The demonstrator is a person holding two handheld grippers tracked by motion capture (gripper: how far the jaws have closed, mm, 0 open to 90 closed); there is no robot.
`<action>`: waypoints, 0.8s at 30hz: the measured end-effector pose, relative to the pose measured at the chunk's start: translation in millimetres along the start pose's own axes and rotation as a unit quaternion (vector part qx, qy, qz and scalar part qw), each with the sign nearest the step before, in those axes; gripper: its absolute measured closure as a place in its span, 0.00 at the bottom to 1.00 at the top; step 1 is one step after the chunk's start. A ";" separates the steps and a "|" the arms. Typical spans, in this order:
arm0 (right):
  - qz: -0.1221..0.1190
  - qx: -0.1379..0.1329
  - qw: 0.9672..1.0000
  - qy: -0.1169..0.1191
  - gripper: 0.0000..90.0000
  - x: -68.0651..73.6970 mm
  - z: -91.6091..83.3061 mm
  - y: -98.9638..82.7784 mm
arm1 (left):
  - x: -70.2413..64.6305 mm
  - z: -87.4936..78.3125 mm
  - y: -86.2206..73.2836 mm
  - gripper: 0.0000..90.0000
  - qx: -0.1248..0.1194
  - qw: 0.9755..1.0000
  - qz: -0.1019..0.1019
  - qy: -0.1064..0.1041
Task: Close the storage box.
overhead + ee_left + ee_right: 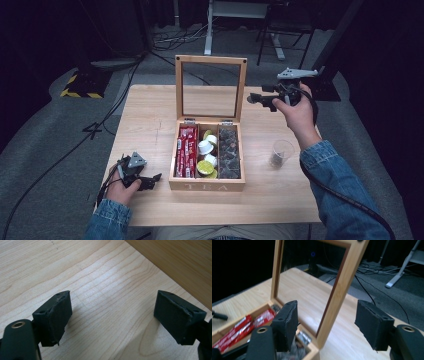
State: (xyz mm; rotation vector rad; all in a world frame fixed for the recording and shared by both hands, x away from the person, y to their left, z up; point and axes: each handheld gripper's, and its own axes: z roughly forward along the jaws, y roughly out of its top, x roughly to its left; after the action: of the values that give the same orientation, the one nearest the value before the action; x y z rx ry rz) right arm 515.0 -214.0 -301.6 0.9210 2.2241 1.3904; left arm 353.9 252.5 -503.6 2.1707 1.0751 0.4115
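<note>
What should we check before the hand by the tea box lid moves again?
1. Tea box lid standing open and upright: ok.
2. Right gripper jaws open, lid's side rail in the gap between them, not pinched: ok.
3. Left gripper jaws open, nothing between them, low over the table: ok.
4. Clear cup apart from the box, upright: ok.
5. All three compartments filled: ok.
6. Hinges firm: cannot tell.

— Where do your cameras sit?
— One hangs high on my side, looking forward and down on the whole table (150, 115). My left one skims the tabletop, close by the box (180, 262) wall. My right one rides higher, facing the lid (337, 290).
— Shared ground?
— Box and table, all three.
</note>
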 end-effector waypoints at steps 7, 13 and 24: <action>0.013 -0.001 1.000 0.002 0.38 -3.7 23.1 14.9 | 0.0 0.2 -0.3 0.17 -0.002 1.000 0.000 -0.001; 0.026 -0.011 0.999 -0.025 0.37 -11.9 41.2 26.3 | 0.0 0.3 -0.2 0.17 -0.002 1.000 -0.001 0.000; 0.037 0.004 0.998 -0.041 0.41 -22.3 73.1 40.6 | -0.3 0.2 -0.2 0.17 -0.002 1.000 -0.003 -0.001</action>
State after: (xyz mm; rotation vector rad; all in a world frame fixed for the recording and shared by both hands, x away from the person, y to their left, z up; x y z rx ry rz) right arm 588.8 -169.0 -299.3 1.0538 2.1562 1.3521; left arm 353.7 252.2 -503.9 2.1647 1.0784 0.4082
